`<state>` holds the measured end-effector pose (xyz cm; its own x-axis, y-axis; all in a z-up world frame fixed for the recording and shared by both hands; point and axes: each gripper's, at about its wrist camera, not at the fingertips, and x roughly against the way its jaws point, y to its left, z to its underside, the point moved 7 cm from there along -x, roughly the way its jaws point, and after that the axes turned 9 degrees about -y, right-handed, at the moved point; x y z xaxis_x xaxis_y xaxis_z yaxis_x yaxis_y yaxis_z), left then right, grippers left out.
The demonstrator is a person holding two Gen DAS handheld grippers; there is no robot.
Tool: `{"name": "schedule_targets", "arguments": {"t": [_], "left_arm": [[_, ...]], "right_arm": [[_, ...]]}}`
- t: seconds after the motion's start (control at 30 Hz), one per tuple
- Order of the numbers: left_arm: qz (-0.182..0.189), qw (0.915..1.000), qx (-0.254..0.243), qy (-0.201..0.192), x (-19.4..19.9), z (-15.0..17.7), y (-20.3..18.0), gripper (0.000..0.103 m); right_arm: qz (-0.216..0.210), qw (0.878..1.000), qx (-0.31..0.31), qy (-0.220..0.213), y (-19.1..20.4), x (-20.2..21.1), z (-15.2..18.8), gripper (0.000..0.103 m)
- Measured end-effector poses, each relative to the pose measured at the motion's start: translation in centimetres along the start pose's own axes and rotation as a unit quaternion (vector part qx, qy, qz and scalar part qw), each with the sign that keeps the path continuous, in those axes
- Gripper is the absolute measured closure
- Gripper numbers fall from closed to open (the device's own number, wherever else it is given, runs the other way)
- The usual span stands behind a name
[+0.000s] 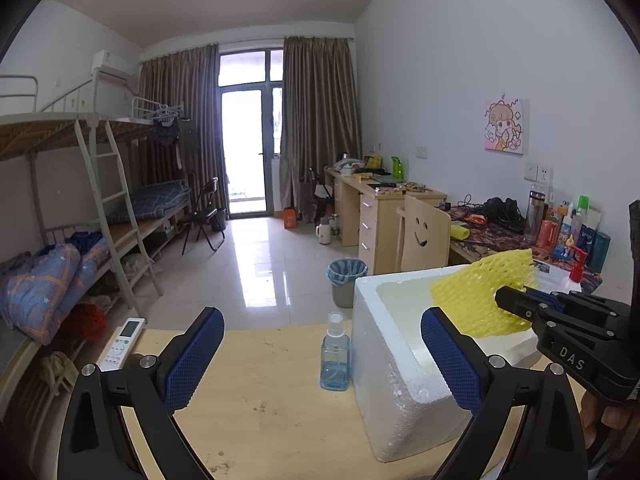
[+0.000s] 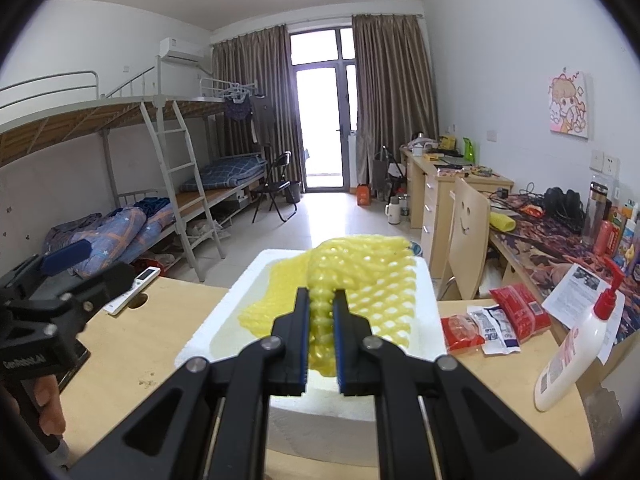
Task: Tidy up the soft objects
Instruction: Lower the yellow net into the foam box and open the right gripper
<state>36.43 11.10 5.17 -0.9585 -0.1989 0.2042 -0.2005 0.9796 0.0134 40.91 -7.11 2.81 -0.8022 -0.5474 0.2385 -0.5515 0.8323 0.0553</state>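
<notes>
Pinching yellow foam net [image 2: 360, 280], right gripper [image 2: 322, 300].

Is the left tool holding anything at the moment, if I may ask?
No; the left tool stands wide open, with nothing between its blue pads.

One pair of tongs clamped, the other gaping

The right tongs [image 2: 321, 312] are pinched tight on a yellow foam net [image 2: 360, 280], pointing slightly downward. The left tongs [image 1: 322, 354] stand wide apart, gripping nothing, with a hand [image 2: 48, 404] on their handle.
</notes>
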Motion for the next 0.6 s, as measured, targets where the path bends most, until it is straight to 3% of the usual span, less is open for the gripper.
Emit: {"name": "schedule_targets", "arguments": {"t": [0.27, 0.33, 0.4, 0.47, 0.6], "left_arm": [[0.002, 1.0, 0.005, 0.001, -0.05, -0.2, 0.04, 0.004], [0.001, 1.0, 0.005, -0.002, 0.09, -0.33, 0.27, 0.004], [0.002, 1.0, 0.006, -0.004, 0.21, -0.47, 0.24, 0.004], [0.001, 1.0, 0.007, -0.006, 0.31, -0.53, 0.25, 0.004], [0.003, 0.9999, 0.01, -0.006, 0.35, -0.52, 0.3, 0.004]], "right_arm": [[0.012, 1.0, -0.008, 0.003, -0.47, -0.33, 0.2, 0.089], [0.013, 1.0, -0.012, 0.005, -0.52, -0.3, 0.22, 0.073], [0.015, 1.0, -0.013, 0.002, -0.42, -0.14, 0.2, 0.041], [0.018, 1.0, -0.012, -0.009, -0.38, 0.18, 0.03, 0.028], [0.018, 1.0, -0.009, -0.007, -0.25, 0.16, 0.08, 0.025]]}}
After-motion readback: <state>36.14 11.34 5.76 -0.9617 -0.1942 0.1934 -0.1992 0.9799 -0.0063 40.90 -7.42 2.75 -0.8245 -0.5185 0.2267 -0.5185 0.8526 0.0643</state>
